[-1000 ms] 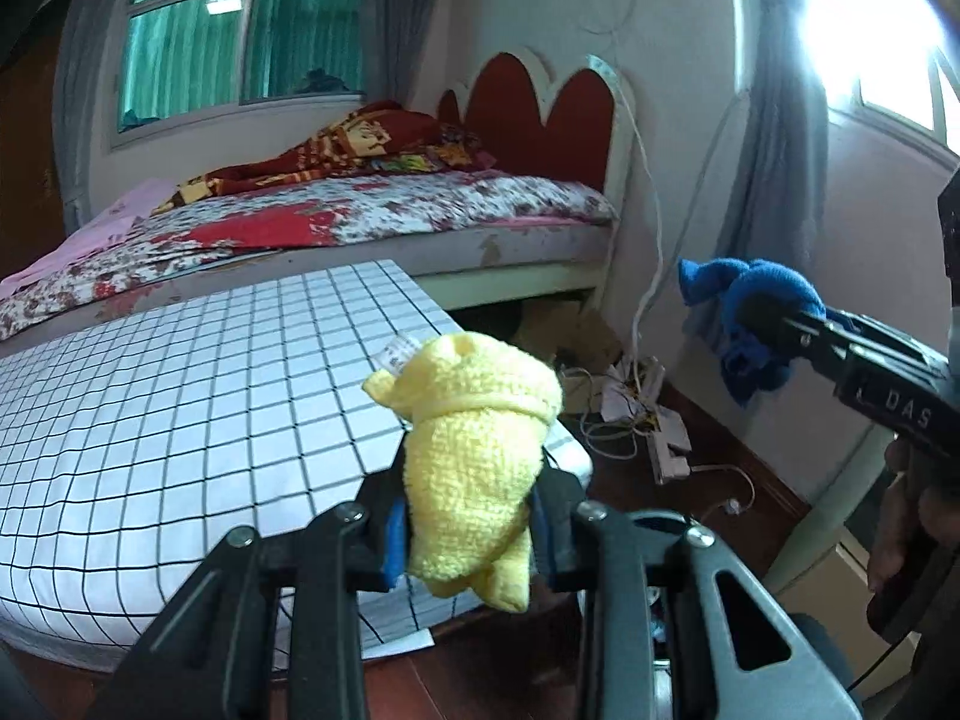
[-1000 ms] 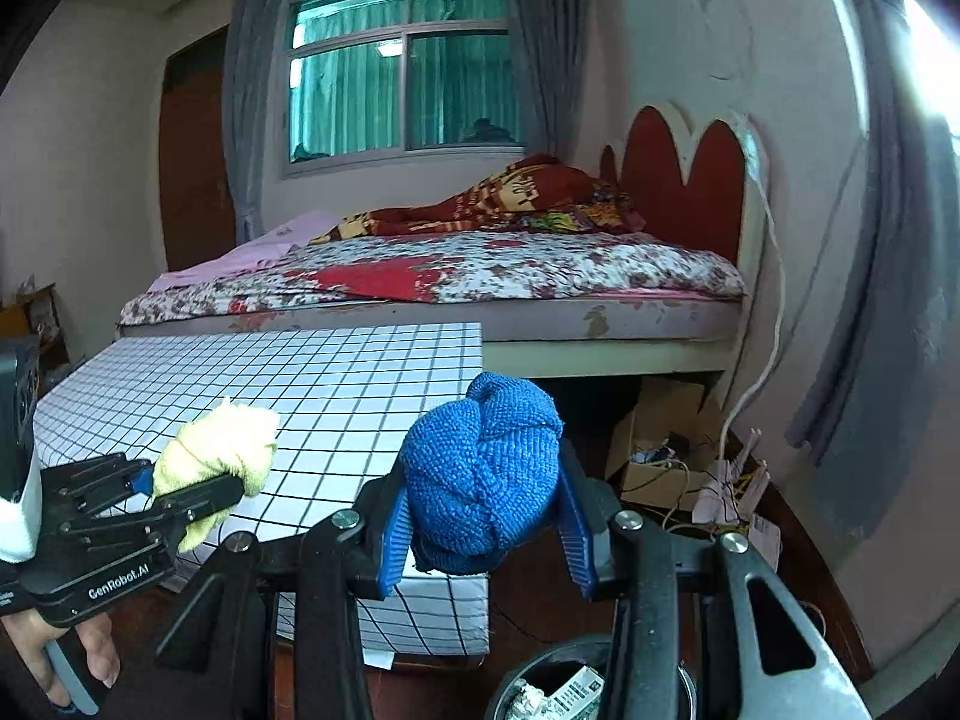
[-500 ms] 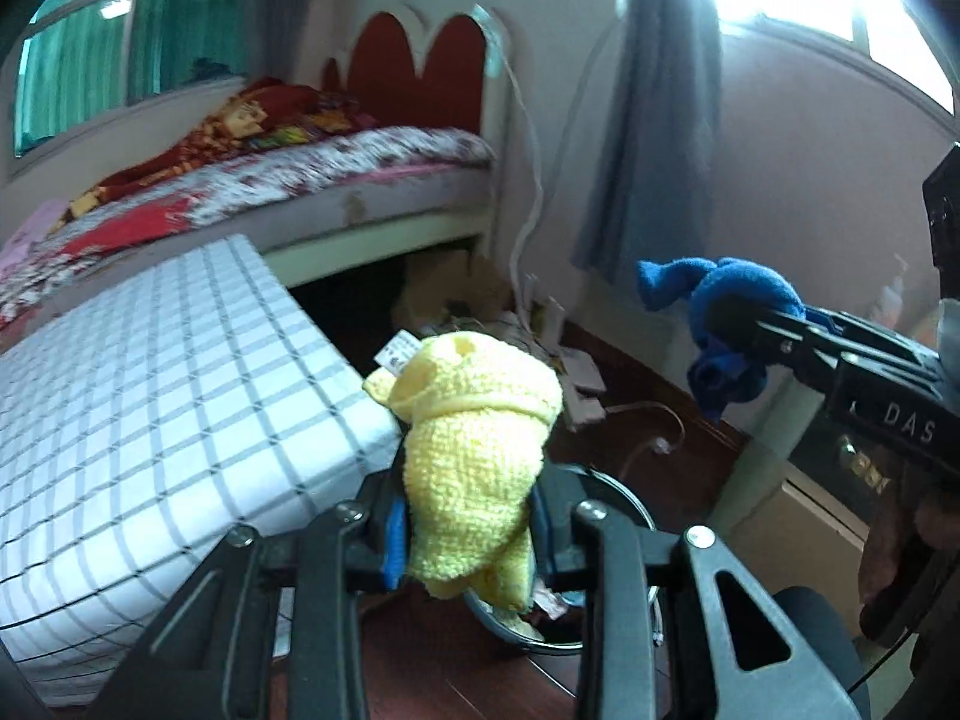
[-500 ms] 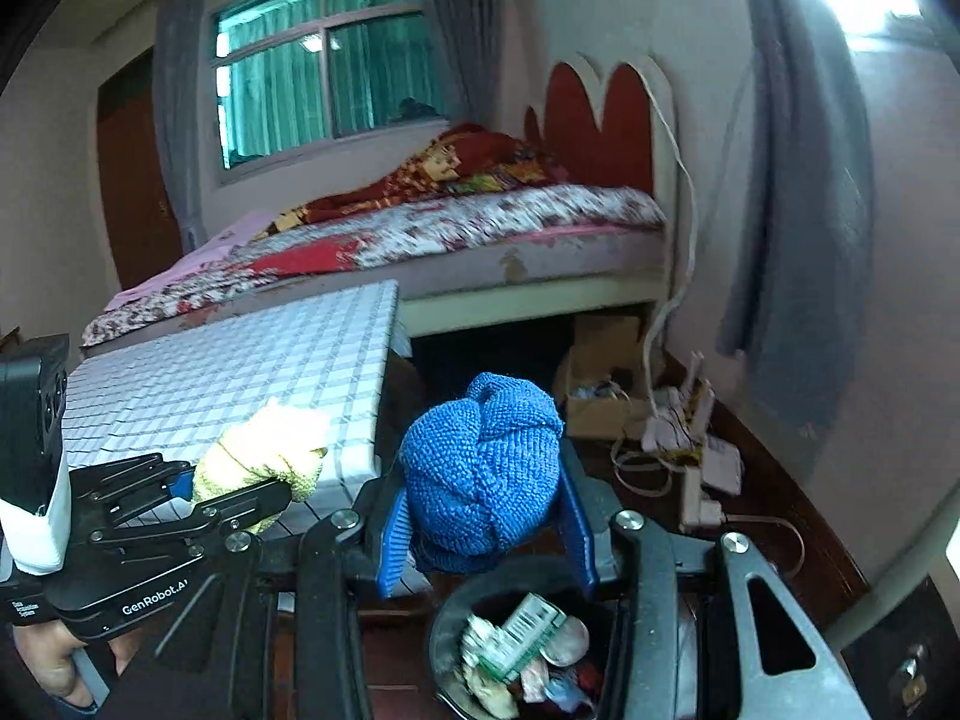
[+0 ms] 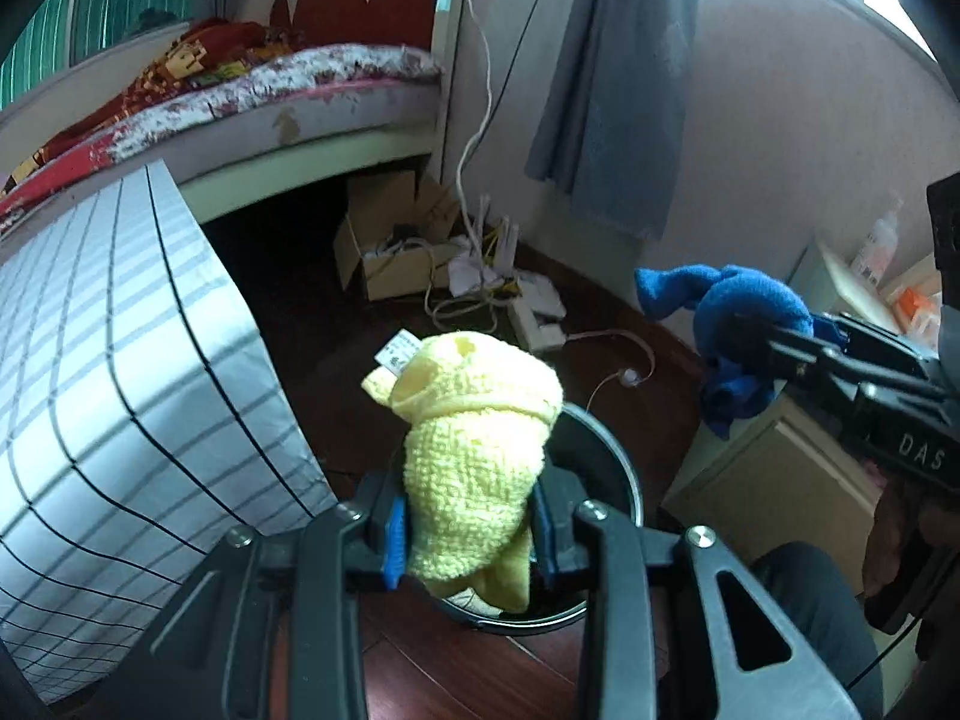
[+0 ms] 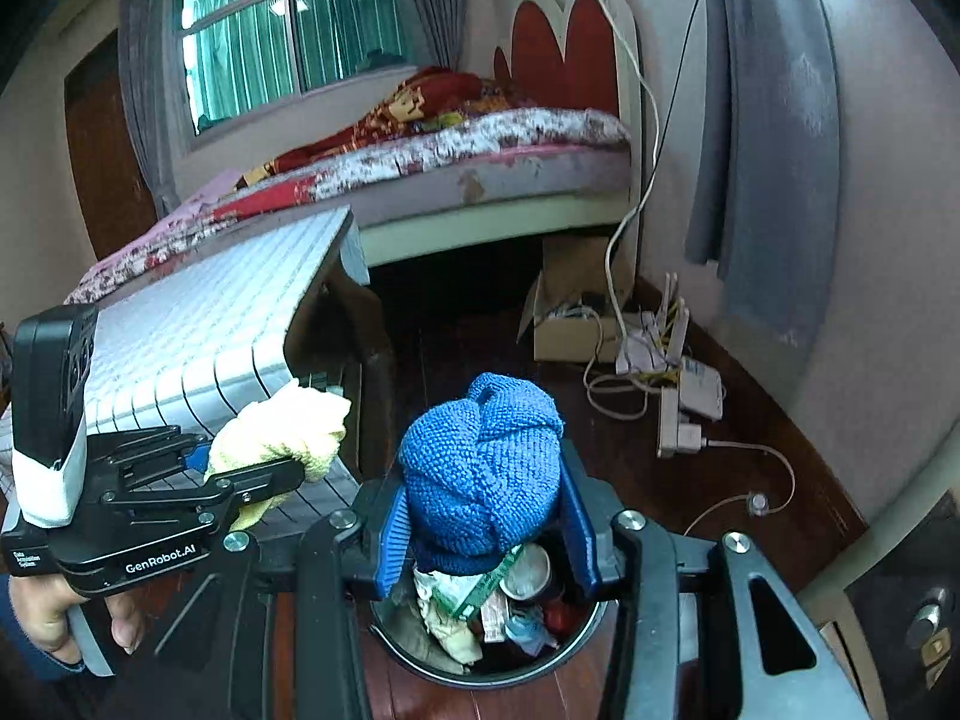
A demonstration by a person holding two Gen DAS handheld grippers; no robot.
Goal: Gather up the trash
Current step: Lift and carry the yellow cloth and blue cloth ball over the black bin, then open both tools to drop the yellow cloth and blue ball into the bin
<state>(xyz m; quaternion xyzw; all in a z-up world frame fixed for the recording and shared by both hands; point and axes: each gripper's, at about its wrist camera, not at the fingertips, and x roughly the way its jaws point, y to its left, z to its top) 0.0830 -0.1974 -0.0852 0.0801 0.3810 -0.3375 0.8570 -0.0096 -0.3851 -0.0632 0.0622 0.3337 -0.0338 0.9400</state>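
The right gripper grasped the blue cloth directly above the trash bin. The left gripper clenched the yellow cloth over the bin's near rim, tilted upright.

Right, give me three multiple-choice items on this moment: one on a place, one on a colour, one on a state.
1. Where is the trash bin?
A. On the bed
B. On the floor below both grippers
C. On the checked table

2. What colour is the cloth in the left gripper?
A. Yellow
B. Red
C. Green

3. What state is the bin in?
A. Empty
B. Lidded
C. Holding trash already

Answers:
1 B: its rim sits on the wood floor under the fingers.
2 A: the yellow cloth is in it, the blue cloth in the right gripper.
3 C: wrappers and scraps fill it.
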